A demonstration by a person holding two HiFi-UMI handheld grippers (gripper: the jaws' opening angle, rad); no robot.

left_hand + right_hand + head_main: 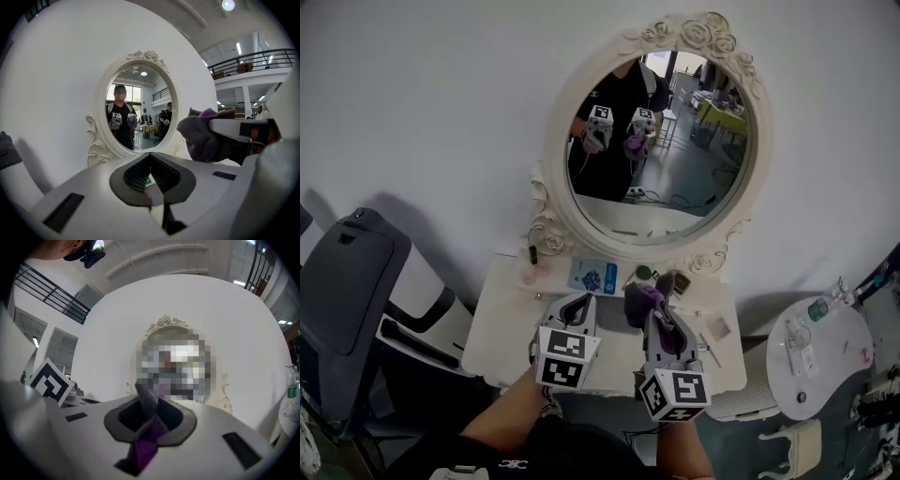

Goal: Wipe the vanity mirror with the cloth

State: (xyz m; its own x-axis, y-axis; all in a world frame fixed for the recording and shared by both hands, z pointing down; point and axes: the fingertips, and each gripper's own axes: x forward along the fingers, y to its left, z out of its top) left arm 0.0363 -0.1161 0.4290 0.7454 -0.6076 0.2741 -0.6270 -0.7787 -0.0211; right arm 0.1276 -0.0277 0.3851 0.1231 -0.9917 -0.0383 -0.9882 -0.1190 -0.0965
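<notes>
The oval vanity mirror [675,178] stands above the white table [497,337], untouched; by my reading the wiping has not begun. The right gripper [654,314] is clamped on the purple cloth [642,298], held well short of the glass. The left gripper [578,304] hangs beside it, jaws together and empty.

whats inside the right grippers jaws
A purple-grey cloth, pinched in the shut jaws of the right gripper, one end sticking up. How far it runs down between them is covered by the gripper body.

Bright, even light; fisheye edges dark, warped.
</notes>
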